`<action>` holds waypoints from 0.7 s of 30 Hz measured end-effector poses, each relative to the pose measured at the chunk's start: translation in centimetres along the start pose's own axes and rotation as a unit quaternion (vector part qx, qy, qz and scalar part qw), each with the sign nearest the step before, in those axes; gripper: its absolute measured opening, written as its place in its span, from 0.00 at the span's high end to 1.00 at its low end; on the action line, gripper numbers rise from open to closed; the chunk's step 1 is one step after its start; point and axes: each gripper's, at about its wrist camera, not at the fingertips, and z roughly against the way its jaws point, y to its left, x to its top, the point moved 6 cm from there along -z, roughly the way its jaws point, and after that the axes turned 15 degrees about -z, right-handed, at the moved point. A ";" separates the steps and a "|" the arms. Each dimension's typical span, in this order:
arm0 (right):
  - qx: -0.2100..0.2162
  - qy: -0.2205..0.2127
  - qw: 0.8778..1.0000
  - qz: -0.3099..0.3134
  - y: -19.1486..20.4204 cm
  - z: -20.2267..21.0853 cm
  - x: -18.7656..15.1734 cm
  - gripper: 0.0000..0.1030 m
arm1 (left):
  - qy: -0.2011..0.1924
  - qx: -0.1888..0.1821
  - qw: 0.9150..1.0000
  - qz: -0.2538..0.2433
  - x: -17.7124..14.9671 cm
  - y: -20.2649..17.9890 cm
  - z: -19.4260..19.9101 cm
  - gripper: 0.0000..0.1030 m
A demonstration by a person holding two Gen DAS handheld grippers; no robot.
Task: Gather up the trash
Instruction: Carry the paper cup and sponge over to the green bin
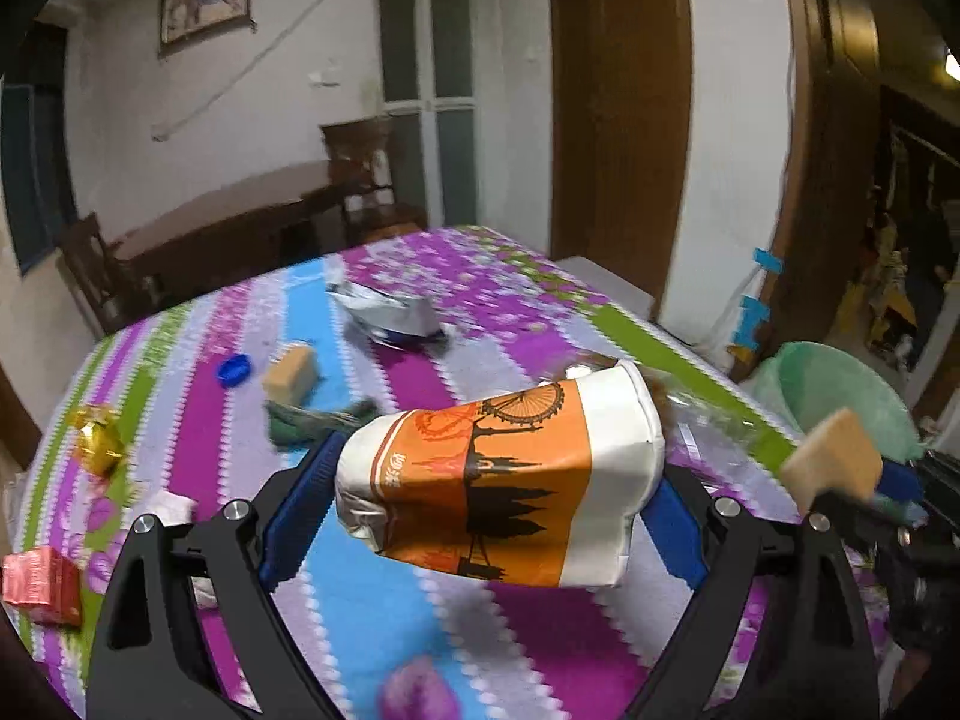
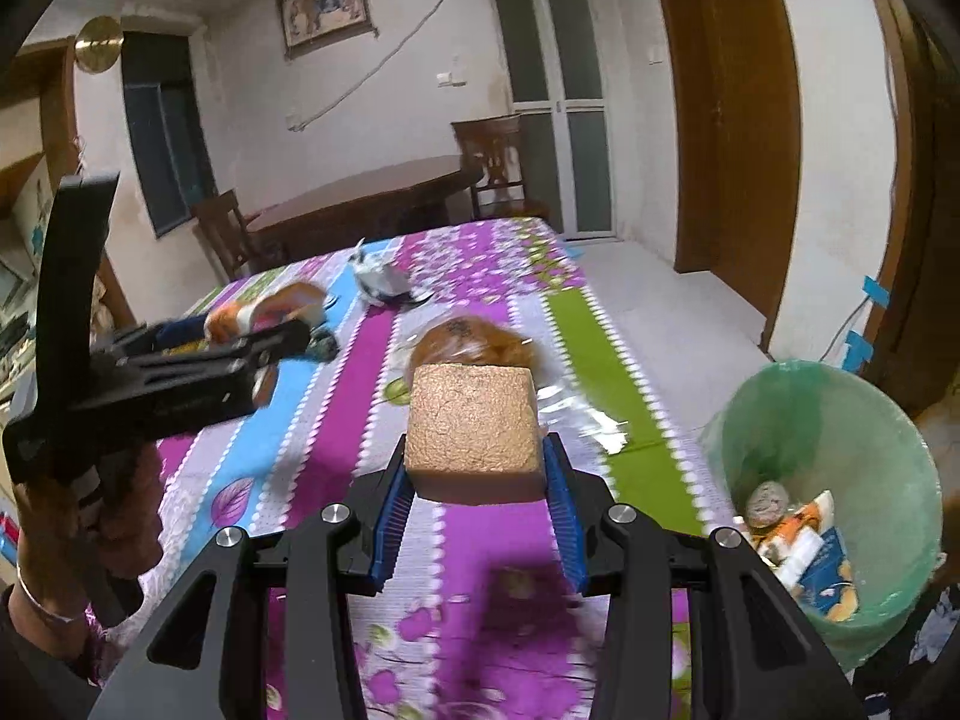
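Taking trash to the bin

My left tongs [image 1: 498, 480] squeeze a paper cup [image 1: 504, 480] while opened wide. My right tongs [image 2: 477, 480] pinch a sponge block [image 2: 471, 420], half open. Next I must drop both in the green bin [image 2: 780, 408].

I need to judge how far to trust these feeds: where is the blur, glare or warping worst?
Left wrist view: the tablecloth and far litter smear with motion, while the held paper cup stays fairly sharp. Right wrist view: the sponge block is crisp, the left gripper is streaked, and glare flares off the clear plastic wrapper. Both views: fisheye bends the door frames and darkens the corners.
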 end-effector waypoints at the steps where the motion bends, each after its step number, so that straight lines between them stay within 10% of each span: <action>1: -0.003 -0.005 1.000 -0.004 -0.6 0.5 0.3 0.58 | 0.001 -0.010 1.000 -0.002 0.2 -0.5 0.0 0.15; 21: -0.064 -0.067 0.994 -0.064 -12.8 10.5 5.9 0.58 | -0.039 -0.117 0.981 -0.146 6.4 -15.2 1.5 0.15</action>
